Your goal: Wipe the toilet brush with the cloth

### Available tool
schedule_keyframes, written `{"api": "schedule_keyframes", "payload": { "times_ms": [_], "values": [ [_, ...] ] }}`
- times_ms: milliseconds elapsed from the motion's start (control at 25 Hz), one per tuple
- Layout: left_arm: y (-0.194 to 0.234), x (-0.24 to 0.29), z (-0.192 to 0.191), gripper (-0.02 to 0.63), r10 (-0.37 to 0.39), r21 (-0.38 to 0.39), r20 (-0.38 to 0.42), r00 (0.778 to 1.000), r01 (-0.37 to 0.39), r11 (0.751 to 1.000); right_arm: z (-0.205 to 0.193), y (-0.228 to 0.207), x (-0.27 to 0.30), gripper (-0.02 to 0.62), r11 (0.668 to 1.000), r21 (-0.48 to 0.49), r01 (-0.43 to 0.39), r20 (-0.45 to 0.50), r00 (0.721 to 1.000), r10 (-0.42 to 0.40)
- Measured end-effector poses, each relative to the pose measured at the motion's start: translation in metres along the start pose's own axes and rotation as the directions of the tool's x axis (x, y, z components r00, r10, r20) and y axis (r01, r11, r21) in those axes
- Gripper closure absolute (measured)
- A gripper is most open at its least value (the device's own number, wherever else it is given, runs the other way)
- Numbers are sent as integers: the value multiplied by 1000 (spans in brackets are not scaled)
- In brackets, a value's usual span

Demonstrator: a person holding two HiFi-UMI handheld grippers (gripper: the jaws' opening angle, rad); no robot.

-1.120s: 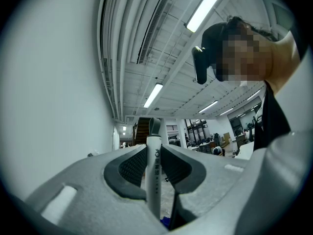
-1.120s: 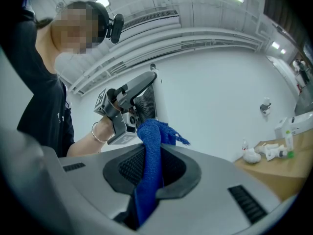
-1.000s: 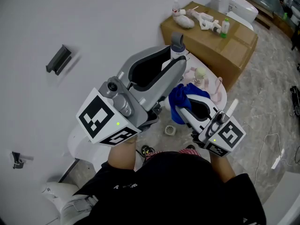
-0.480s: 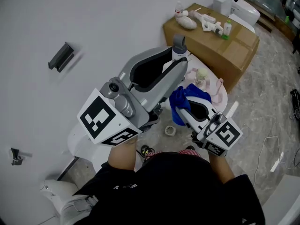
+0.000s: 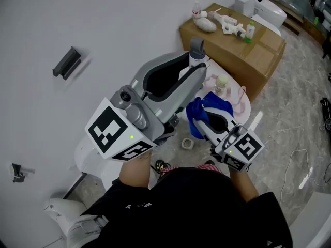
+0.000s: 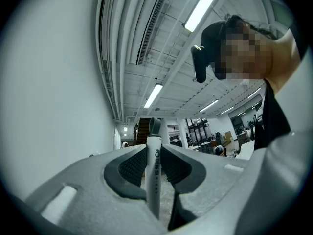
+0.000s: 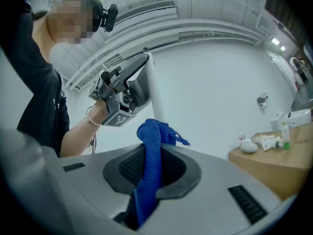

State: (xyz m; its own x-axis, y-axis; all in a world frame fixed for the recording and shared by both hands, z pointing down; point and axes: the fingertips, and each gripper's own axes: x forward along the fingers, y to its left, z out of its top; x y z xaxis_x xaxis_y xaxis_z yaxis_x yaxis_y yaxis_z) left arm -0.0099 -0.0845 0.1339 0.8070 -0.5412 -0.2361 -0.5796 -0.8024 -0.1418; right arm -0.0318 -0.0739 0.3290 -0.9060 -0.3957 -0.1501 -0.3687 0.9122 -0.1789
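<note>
The left gripper (image 5: 195, 64) pinches the brush (image 5: 195, 49) by its white handle, near the top. In the left gripper view the handle (image 6: 153, 168) stands upright between the two pads, both pressed against it, with the grey cap poking out above. In the head view this sits at upper centre, in front of the white wall (image 5: 77, 19).

The right gripper (image 5: 208, 113) is clamped on the blue cloth (image 5: 202, 107), just right of centre in the head view and lower than the left gripper. In the right gripper view the cloth (image 7: 149, 146) is squeezed between the pads and bunches out past the tips. The bunch meets the handle (image 7: 156, 94) a little below the left gripper (image 7: 131, 84). It looks to be touching, though I cannot tell how firmly.

By my reading the wipe is under way on the upper shaft: brush secured, cloth gripped and brought to the handle. No view shows which parts are already clean. The lower shaft and the bristle end are hidden under the grippers, so they most likely remain to be done. The box (image 5: 258, 61) at upper right, with its bottles, plays no part.
</note>
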Motion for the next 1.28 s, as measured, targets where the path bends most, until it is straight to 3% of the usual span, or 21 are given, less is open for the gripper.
{"api": "schedule_keyframes", "payload": {
  "times_ms": [1280],
  "values": [
    [-4, 1, 5, 514, -15, 6, 2, 1000, 15, 1000, -42, -12, 1, 532, 998, 26, 51, -119, 992, -48]
  ]
}}
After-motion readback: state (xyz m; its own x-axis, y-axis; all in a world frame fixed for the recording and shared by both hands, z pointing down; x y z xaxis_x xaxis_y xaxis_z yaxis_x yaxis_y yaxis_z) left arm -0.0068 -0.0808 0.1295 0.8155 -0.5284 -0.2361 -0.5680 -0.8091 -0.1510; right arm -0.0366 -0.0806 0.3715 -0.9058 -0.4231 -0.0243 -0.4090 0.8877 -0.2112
